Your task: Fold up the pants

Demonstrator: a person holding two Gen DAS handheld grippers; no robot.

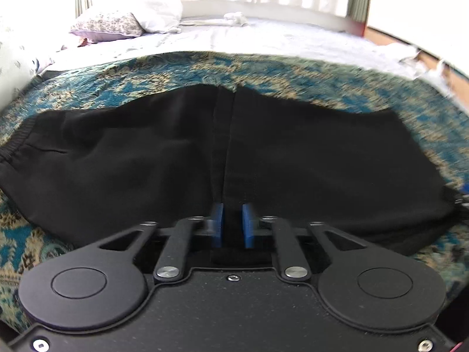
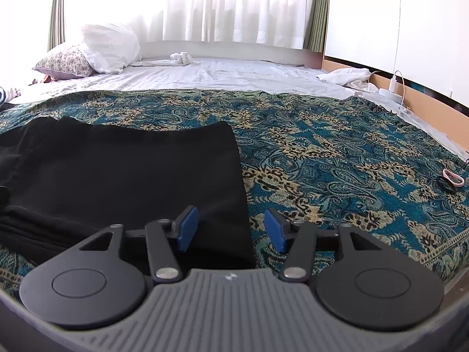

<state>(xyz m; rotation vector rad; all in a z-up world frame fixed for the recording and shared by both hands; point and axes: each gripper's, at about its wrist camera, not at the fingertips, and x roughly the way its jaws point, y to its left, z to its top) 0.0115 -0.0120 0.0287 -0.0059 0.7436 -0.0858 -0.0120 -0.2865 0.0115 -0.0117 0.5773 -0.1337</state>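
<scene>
The black pants (image 1: 146, 158) lie flat on a teal and beige patterned bedspread (image 1: 293, 79), elastic waistband at the left. My left gripper (image 1: 233, 226) is shut on a fold of the pants' near edge, black cloth between its blue pads (image 1: 217, 223). In the right wrist view the pants (image 2: 132, 170) lie at the left, their right edge running toward me. My right gripper (image 2: 231, 228) is open, low over that edge, its left pad (image 2: 187, 226) over the cloth and its right pad over the bedspread (image 2: 337, 161).
White sheet (image 2: 234, 73) and pillows (image 2: 108, 47) lie at the bed's far end. Hair ties (image 2: 453, 179) lie on the bedspread at right. A charger and cable (image 2: 392, 88) sit on the wooden bed edge at far right.
</scene>
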